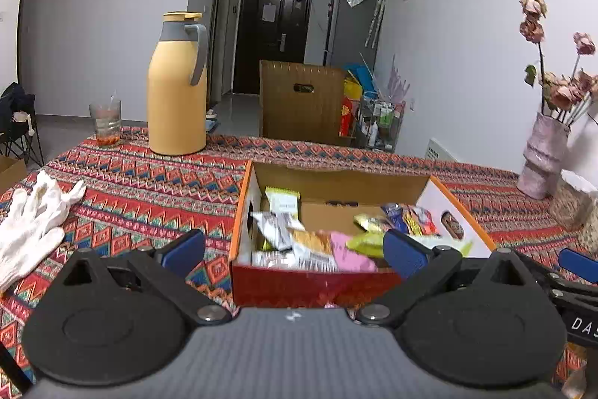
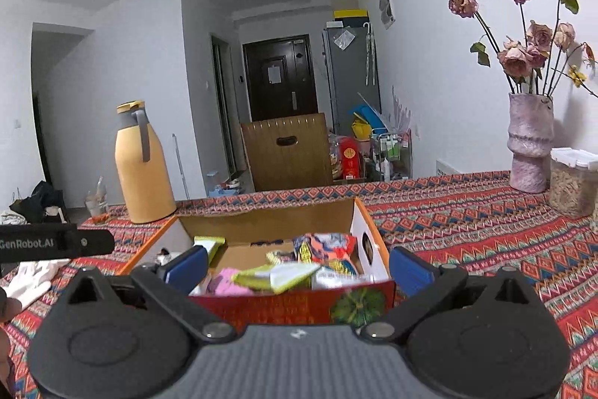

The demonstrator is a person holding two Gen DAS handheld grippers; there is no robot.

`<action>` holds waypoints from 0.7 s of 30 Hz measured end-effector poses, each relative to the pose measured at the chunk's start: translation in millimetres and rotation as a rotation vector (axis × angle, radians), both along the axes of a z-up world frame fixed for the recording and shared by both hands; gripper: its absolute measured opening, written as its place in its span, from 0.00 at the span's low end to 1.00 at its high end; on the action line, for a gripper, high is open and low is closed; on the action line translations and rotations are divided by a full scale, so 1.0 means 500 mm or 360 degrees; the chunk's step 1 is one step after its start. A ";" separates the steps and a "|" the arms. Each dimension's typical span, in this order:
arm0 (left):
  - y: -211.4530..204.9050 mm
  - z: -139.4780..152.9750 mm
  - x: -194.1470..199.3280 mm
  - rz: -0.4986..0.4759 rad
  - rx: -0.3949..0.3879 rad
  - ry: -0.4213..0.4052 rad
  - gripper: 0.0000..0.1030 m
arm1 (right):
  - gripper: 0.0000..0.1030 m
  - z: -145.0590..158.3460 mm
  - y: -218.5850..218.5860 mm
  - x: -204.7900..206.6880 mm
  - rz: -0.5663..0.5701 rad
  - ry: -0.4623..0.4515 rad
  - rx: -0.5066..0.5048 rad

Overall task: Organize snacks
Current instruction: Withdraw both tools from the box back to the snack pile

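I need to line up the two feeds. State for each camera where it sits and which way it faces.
Left wrist: behind the open left gripper, facing the snack box from its near-left; the right gripper's fingertip shows.
Right wrist: behind the open right gripper, facing the box's near-right; the left gripper's body shows.
Shared: box, thermos, vase.

This is a lived-in flat, a dining corner opening onto an entry hall. The worktop point(image 1: 157, 174) wears a patterned woven cloth and carries a yellow thermos jug point(image 1: 177, 85), a drinking glass point(image 1: 105, 123) and, at three o'clock, a vase of dried roses point(image 2: 530, 141). At twelve o'clock stand a dark front door point(image 1: 274, 32), a grey fridge point(image 1: 353, 25) and a cardboard carton point(image 1: 301, 100) on the tiled floor.
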State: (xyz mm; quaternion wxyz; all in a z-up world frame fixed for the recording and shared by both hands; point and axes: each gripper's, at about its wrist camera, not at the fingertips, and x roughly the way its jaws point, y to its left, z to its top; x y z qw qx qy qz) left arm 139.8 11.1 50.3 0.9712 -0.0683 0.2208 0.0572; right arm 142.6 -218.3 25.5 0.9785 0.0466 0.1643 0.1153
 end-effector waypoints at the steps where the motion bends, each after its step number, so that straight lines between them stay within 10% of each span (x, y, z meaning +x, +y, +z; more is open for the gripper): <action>1: 0.000 -0.004 -0.008 -0.0009 -0.0001 0.0004 1.00 | 1.00 -0.004 0.000 -0.009 -0.0002 0.0008 -0.0002; 21: -0.047 -0.092 -0.067 -0.0172 0.0013 0.0223 1.00 | 1.00 -0.094 -0.038 -0.113 -0.0050 0.0205 -0.0050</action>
